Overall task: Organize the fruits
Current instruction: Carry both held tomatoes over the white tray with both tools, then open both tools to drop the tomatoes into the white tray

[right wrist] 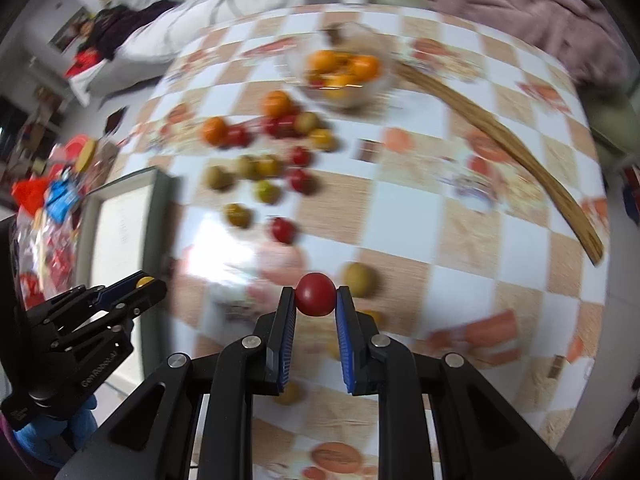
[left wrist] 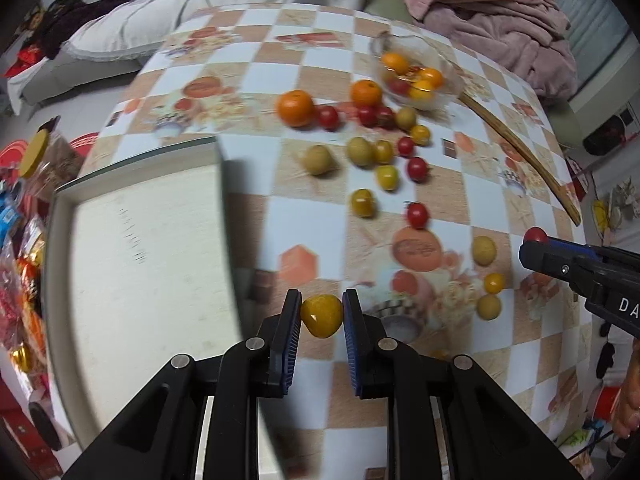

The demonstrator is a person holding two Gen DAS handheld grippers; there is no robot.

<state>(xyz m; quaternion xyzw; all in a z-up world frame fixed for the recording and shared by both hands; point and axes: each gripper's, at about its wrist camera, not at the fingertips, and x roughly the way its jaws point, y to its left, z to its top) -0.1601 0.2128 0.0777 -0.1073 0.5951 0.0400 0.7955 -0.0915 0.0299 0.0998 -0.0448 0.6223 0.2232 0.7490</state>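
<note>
My left gripper [left wrist: 322,306] is shut on a yellow cherry tomato [left wrist: 322,316], held above the checked tablecloth just right of a white tray [left wrist: 140,248]. My right gripper [right wrist: 316,300] is shut on a red cherry tomato [right wrist: 315,294], also lifted off the table. Each gripper shows in the other's view: the right gripper [left wrist: 538,242] at the right edge with its red tomato, the left gripper [right wrist: 150,284] at the lower left with a bit of yellow showing. Several red, yellow and green small fruits and two oranges [left wrist: 296,107] lie scattered on the table.
A clear glass bowl [left wrist: 416,76] with orange and red fruit stands at the far side. A long wooden stick [left wrist: 520,152] lies along the right. Pink cloth [left wrist: 480,4] and bedding lie beyond the table. Packets clutter the floor on the left.
</note>
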